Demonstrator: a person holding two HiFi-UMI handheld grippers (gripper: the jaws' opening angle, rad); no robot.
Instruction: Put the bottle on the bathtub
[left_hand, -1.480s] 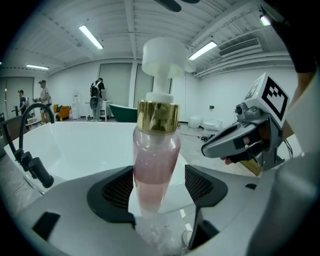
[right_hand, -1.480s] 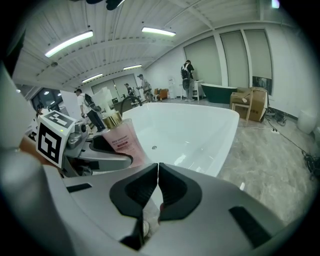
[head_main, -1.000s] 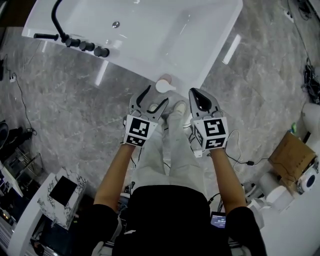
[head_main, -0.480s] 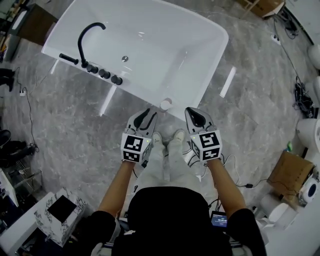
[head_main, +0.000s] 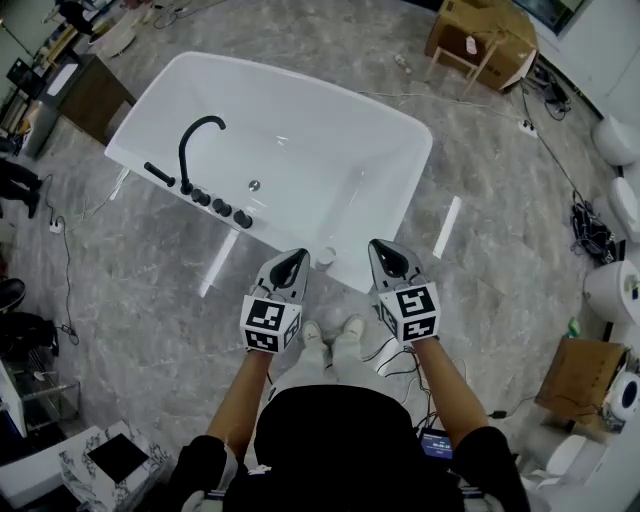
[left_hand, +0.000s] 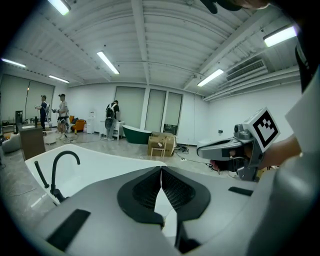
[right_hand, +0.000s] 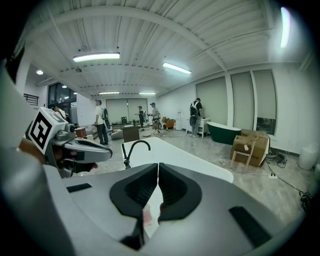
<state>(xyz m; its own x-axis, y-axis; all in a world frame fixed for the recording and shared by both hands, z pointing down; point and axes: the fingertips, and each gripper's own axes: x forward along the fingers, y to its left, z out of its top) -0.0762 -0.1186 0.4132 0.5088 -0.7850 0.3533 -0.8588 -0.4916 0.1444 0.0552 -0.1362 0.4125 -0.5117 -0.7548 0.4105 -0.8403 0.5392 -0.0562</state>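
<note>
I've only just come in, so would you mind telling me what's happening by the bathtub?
A person stands at the near corner of a white bathtub, holding a gripper in each hand. The left gripper and the right gripper both have their jaws together with nothing between them. The bottle stands on the tub's rim between the two grippers, and neither touches it. It appears to be already placed.

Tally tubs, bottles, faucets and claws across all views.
Tubs: 2, white tub and green tub
Bottle: 1
Faucet: 1
Claws: 2, left claw and right claw
Total: 6
</note>
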